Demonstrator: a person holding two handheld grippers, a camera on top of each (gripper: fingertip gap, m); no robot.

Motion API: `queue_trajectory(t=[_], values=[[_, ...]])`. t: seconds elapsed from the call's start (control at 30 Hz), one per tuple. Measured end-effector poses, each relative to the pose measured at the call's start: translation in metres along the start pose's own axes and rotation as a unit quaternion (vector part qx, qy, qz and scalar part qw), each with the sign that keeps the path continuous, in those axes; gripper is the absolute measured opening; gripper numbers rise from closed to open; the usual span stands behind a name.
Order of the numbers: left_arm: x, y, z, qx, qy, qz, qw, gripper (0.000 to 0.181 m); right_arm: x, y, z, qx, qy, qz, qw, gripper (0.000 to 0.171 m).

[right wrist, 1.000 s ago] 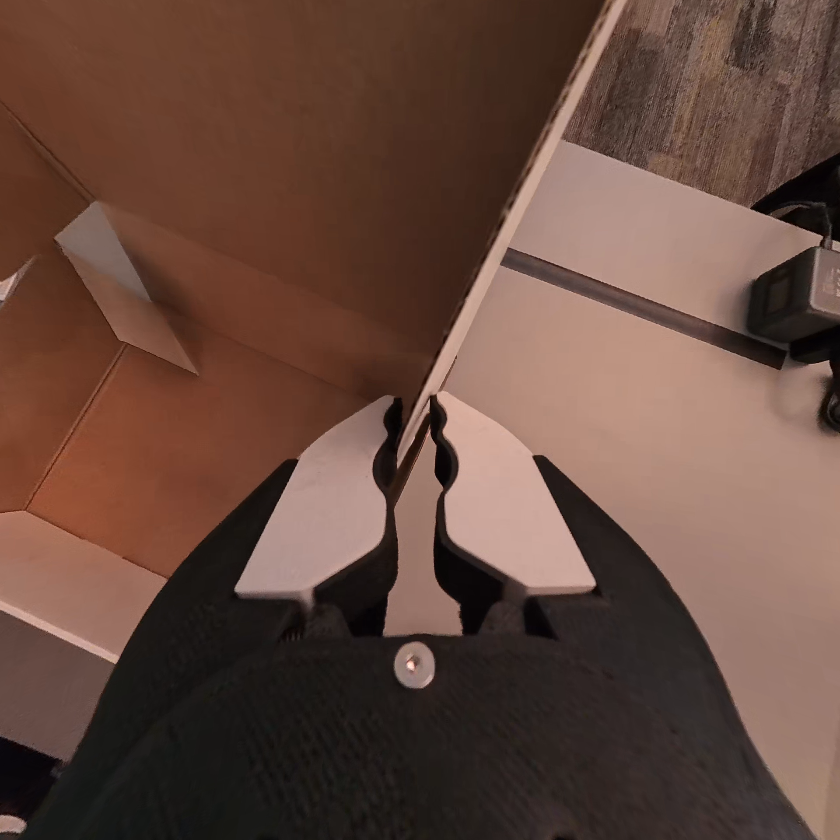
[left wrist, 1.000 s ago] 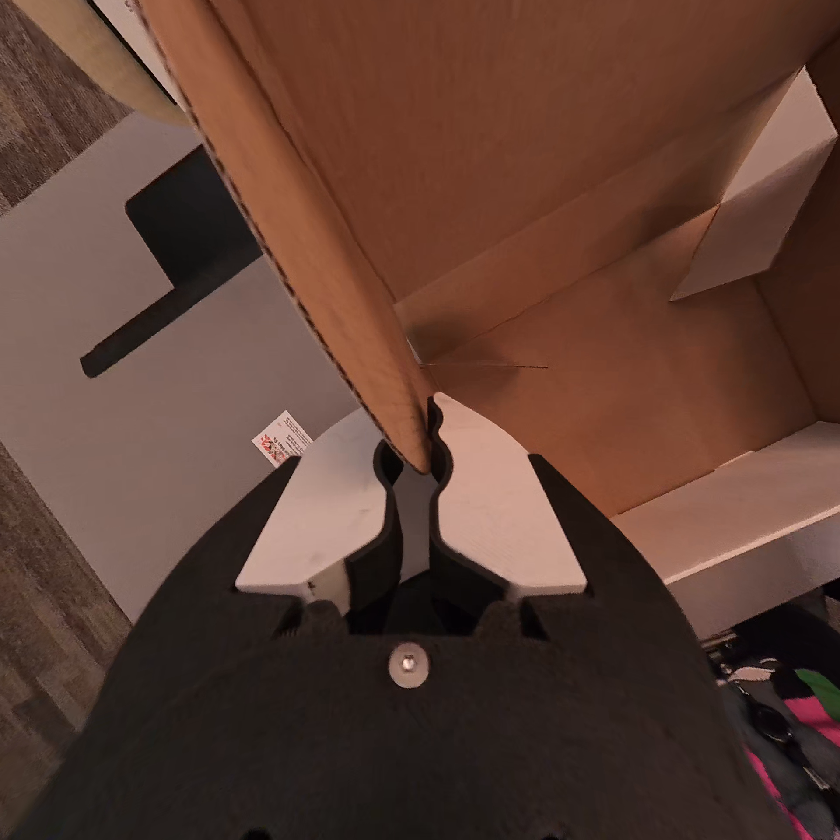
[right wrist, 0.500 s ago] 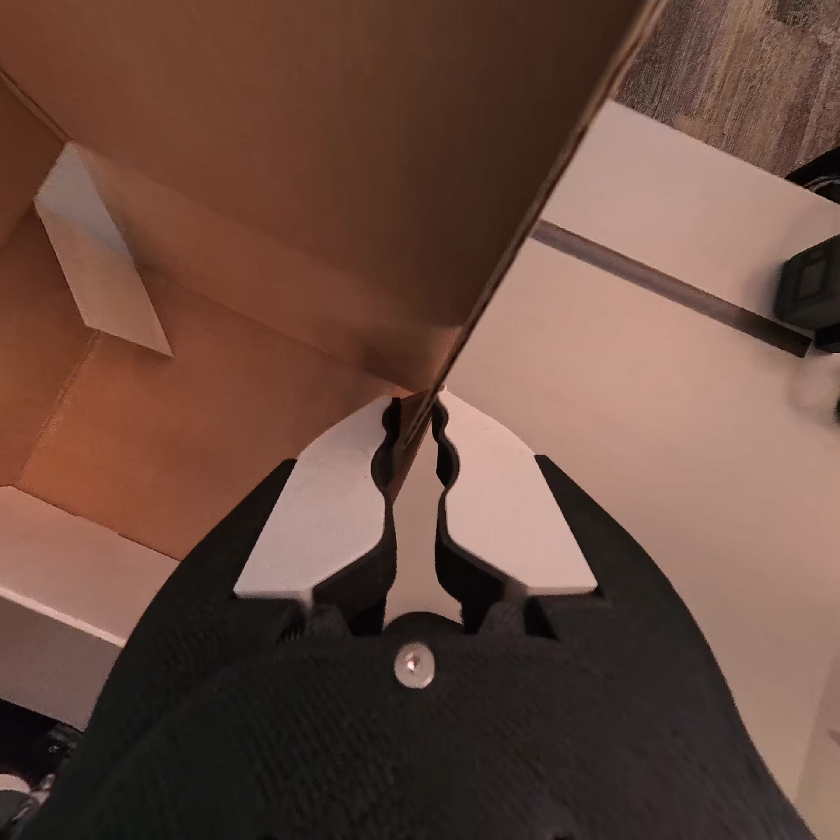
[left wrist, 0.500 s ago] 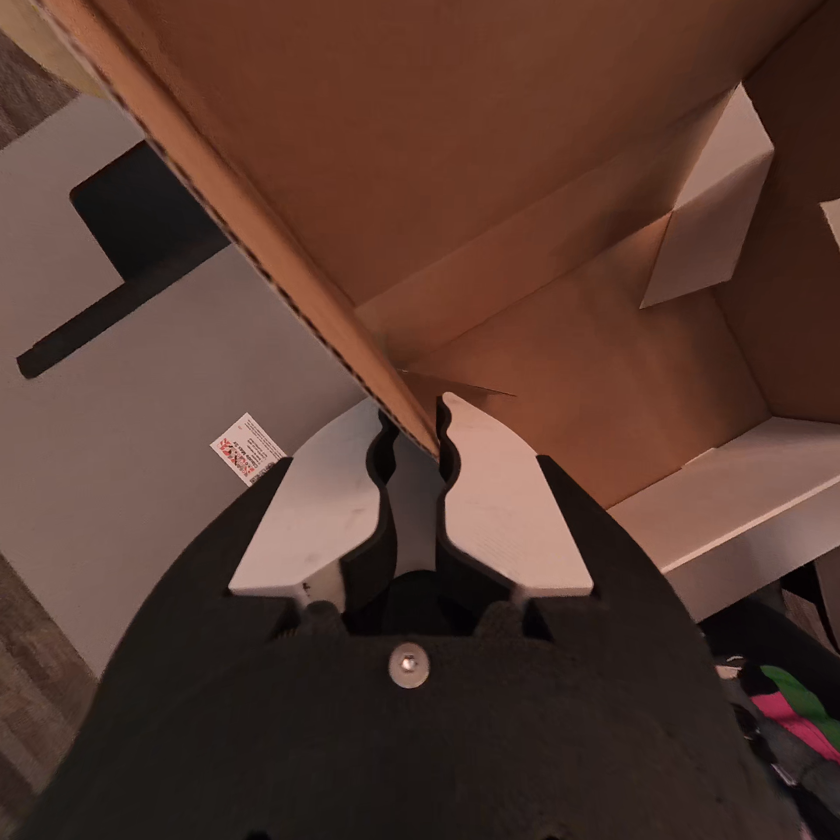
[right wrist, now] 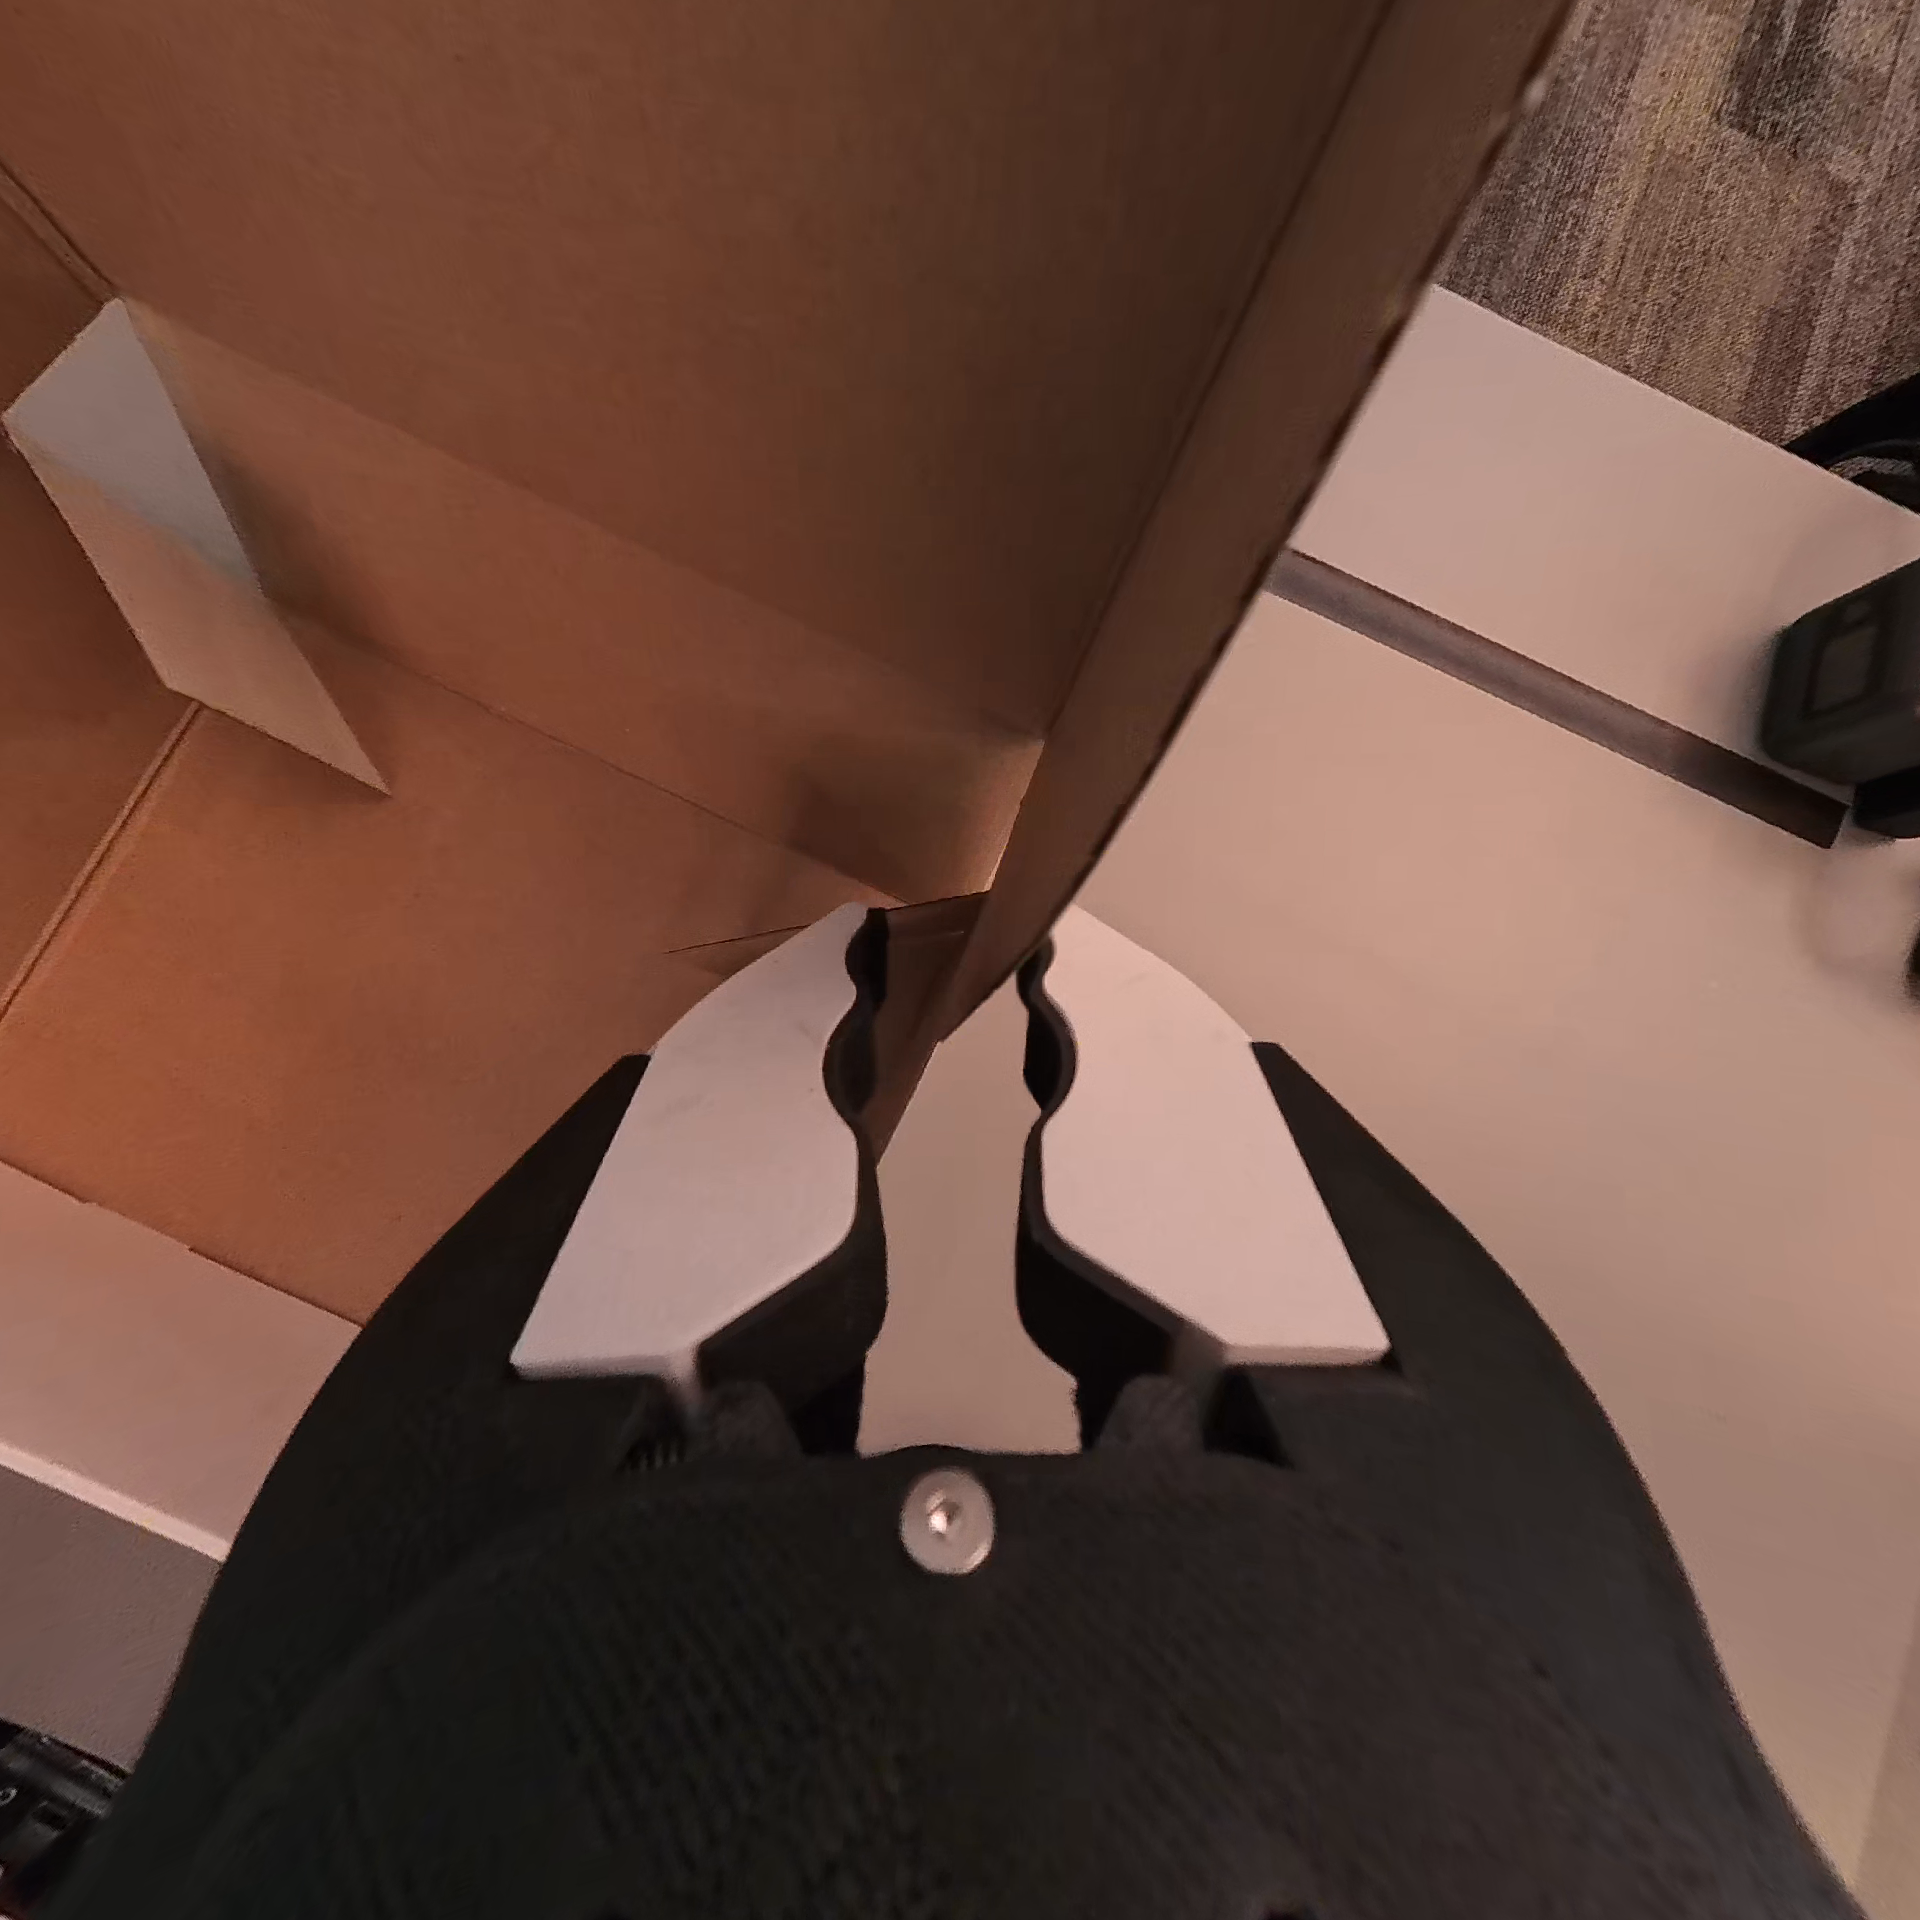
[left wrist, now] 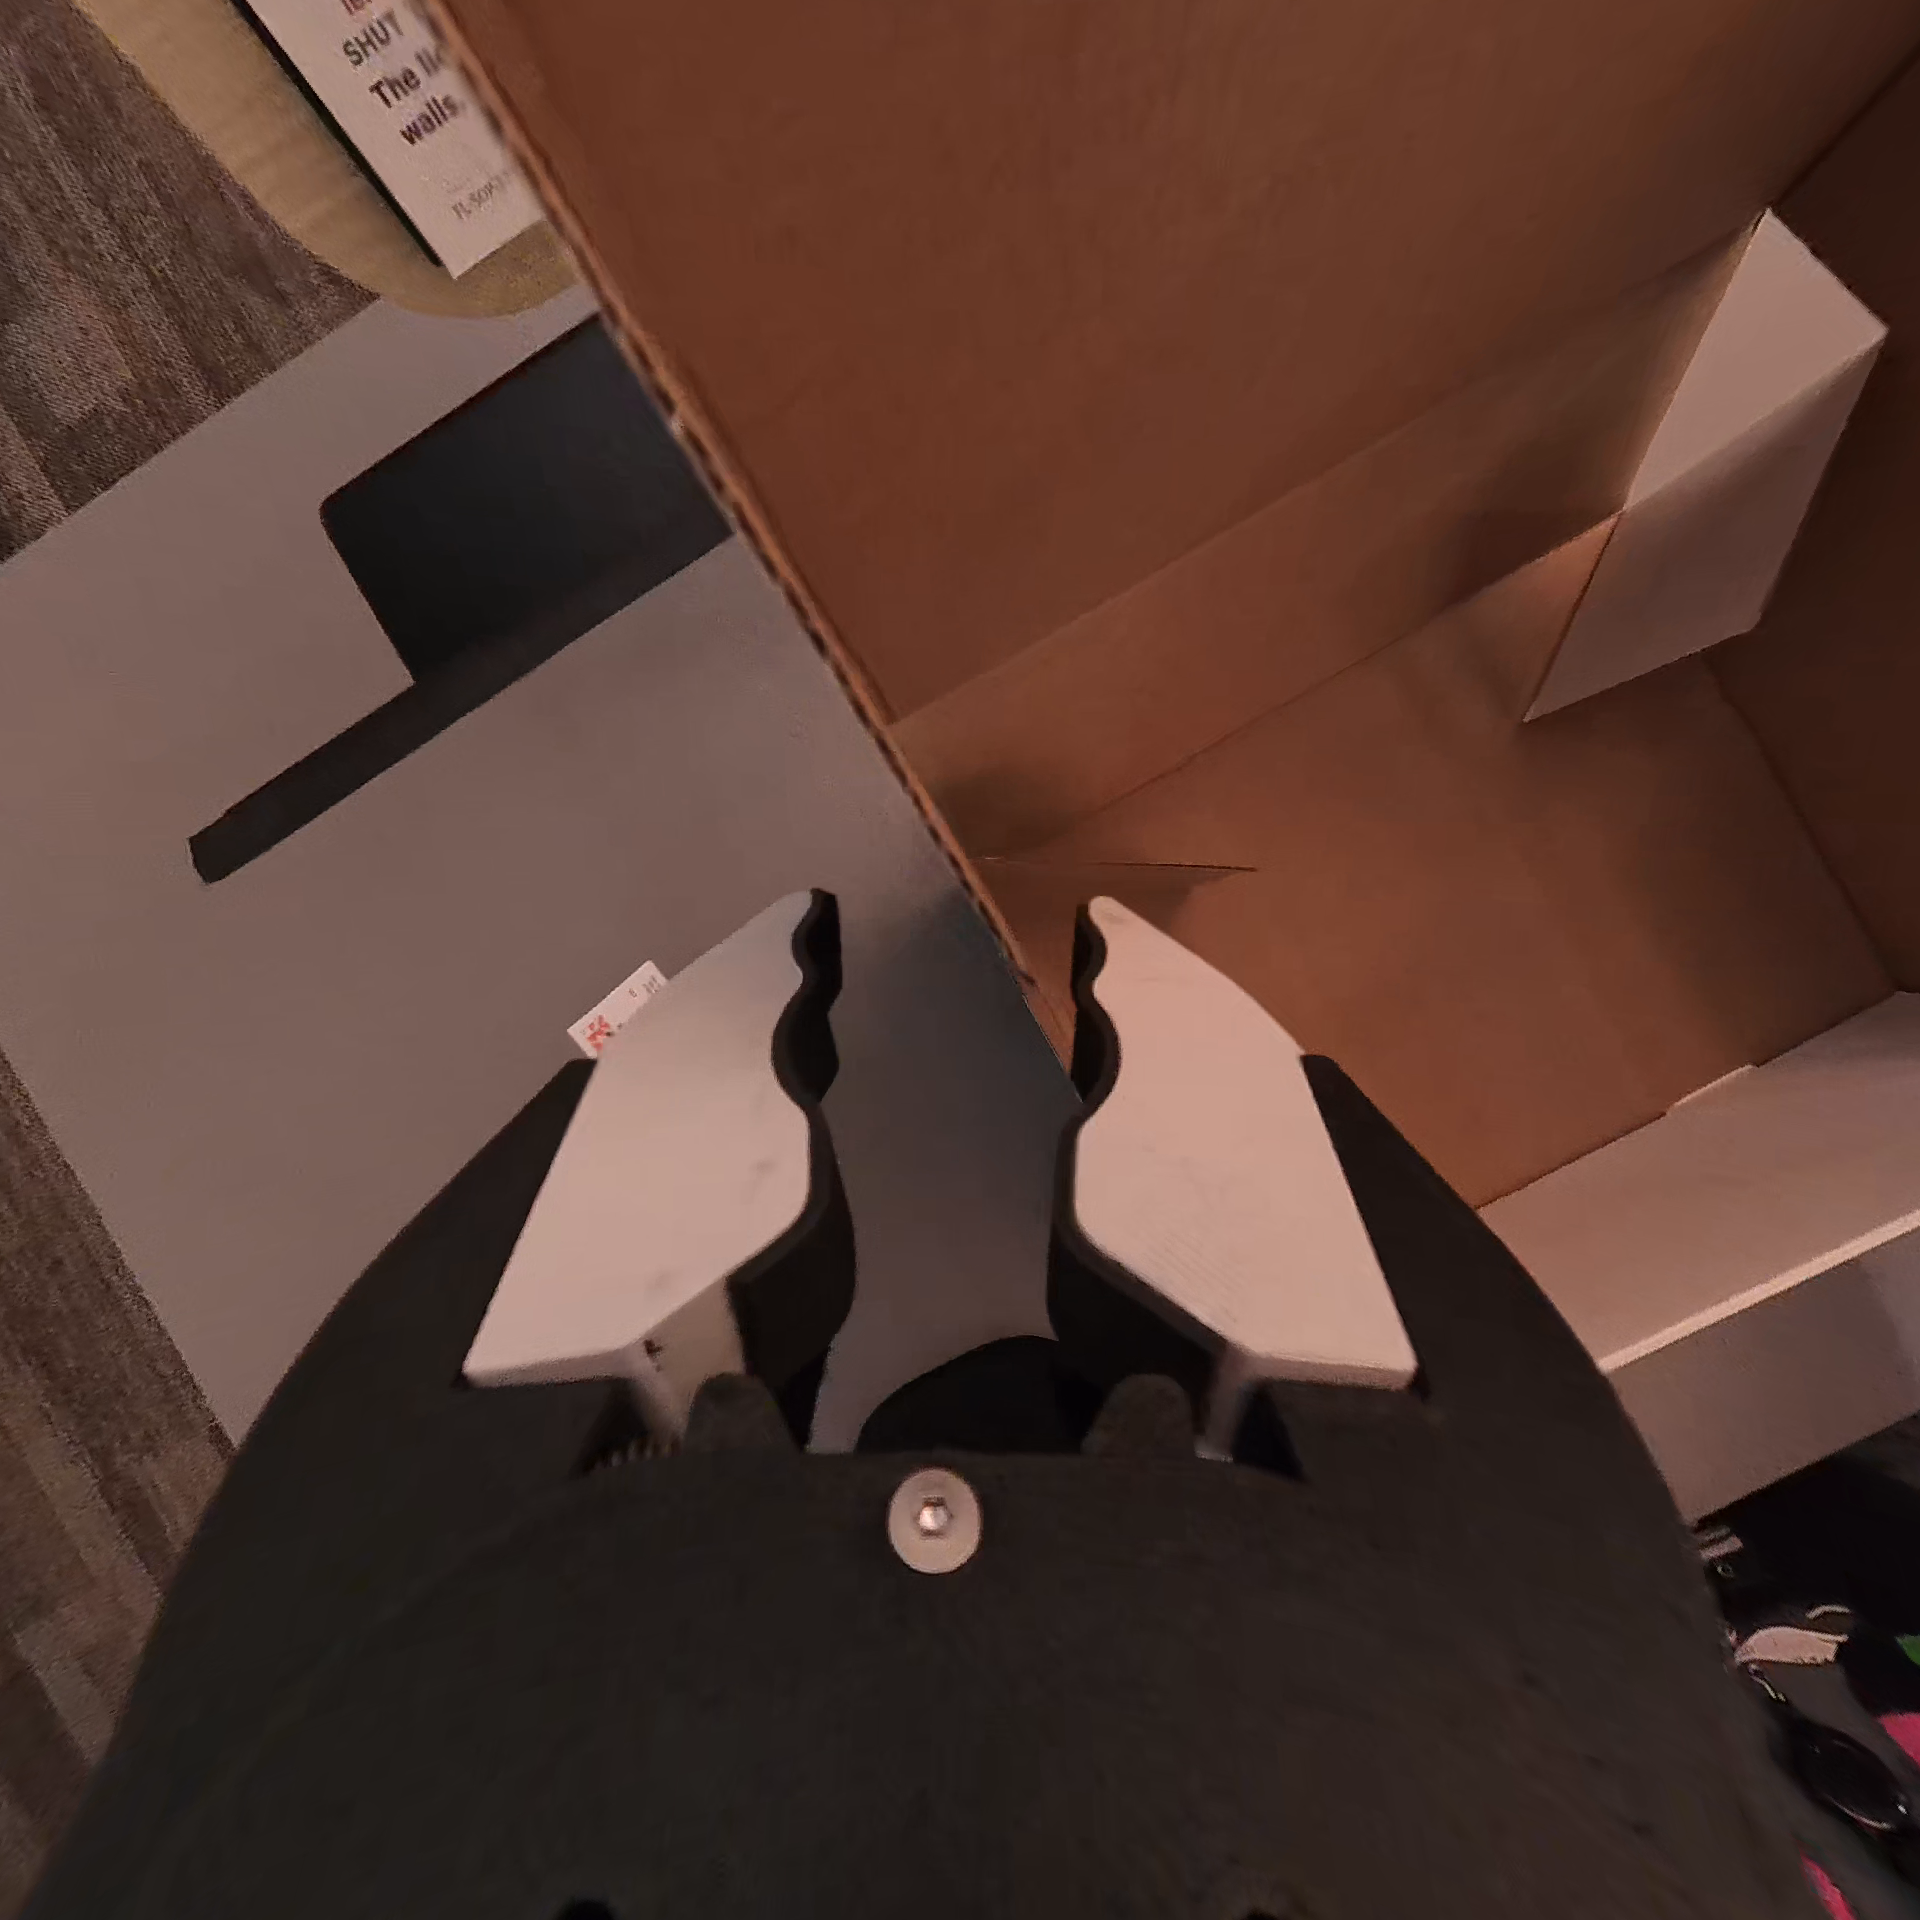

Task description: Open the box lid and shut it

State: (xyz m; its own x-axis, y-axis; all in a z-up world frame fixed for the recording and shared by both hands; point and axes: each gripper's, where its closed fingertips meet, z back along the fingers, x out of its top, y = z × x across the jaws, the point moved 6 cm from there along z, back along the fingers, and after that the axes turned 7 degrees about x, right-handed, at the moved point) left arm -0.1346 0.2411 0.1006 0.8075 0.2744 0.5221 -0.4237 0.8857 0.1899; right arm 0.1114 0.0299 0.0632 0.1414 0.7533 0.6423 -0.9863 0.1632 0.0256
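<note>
A brown cardboard box [left wrist: 1455,935] stands open on a pale table, its white front wall [left wrist: 1662,1195] near me. Its lid [left wrist: 1039,312] is raised and tilted back, with its corrugated left edge [left wrist: 810,613] running down between my left fingers. My left gripper [left wrist: 956,902] is open, and the lid edge sits close to the right finger without being pinched. In the right wrist view the lid [right wrist: 727,312] and its folded side flap [right wrist: 1247,520] hang over the box. My right gripper [right wrist: 958,930] is open, with the flap's tip loose between the fingers, against the left pad.
The pale table [left wrist: 416,987] has a black cutout [left wrist: 499,561] and a small sticker [left wrist: 623,1013] left of the box. A printed sign [left wrist: 416,104] and carpet [left wrist: 104,260] lie beyond. On the right, a dark strip [right wrist: 1507,675] and a black device [right wrist: 1839,665] sit on the table.
Both grippers have opened and let go of the lid; the left opened wider. The lid stays raised, its edges still between the fingers.
</note>
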Motion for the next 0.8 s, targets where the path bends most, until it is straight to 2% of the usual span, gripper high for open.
queue_trajectory(t=[0.1, 0.23, 0.4, 0.53, 0.67, 0.8], values=[[-0.003, 0.003, 0.005, -0.002, -0.014, 0.006, 1.000, 0.049, -0.001, -0.002, 0.001, -0.004, -0.004, -0.003, 1.000, 0.037], [-0.012, 0.005, 0.021, -0.015, -0.074, 0.021, 0.997, 0.050, -0.002, -0.006, 0.009, -0.013, -0.038, -0.002, 0.999, 0.049], [-0.045, 0.004, 0.044, -0.043, -0.153, 0.051, 0.986, 0.057, -0.013, -0.009, 0.032, -0.022, -0.110, 0.016, 0.994, 0.062], [-0.085, 0.001, 0.055, -0.058, -0.213, 0.083, 0.972, 0.058, -0.038, -0.005, 0.058, -0.044, -0.189, 0.047, 0.980, 0.067], [-0.126, -0.013, 0.054, -0.078, -0.267, 0.092, 0.956, 0.054, -0.078, 0.012, 0.076, -0.032, -0.291, 0.096, 0.951, 0.068], [-0.161, -0.033, 0.049, -0.059, -0.341, 0.083, 0.935, 0.048, -0.120, 0.032, 0.086, -0.023, -0.363, 0.123, 0.923, 0.073]])
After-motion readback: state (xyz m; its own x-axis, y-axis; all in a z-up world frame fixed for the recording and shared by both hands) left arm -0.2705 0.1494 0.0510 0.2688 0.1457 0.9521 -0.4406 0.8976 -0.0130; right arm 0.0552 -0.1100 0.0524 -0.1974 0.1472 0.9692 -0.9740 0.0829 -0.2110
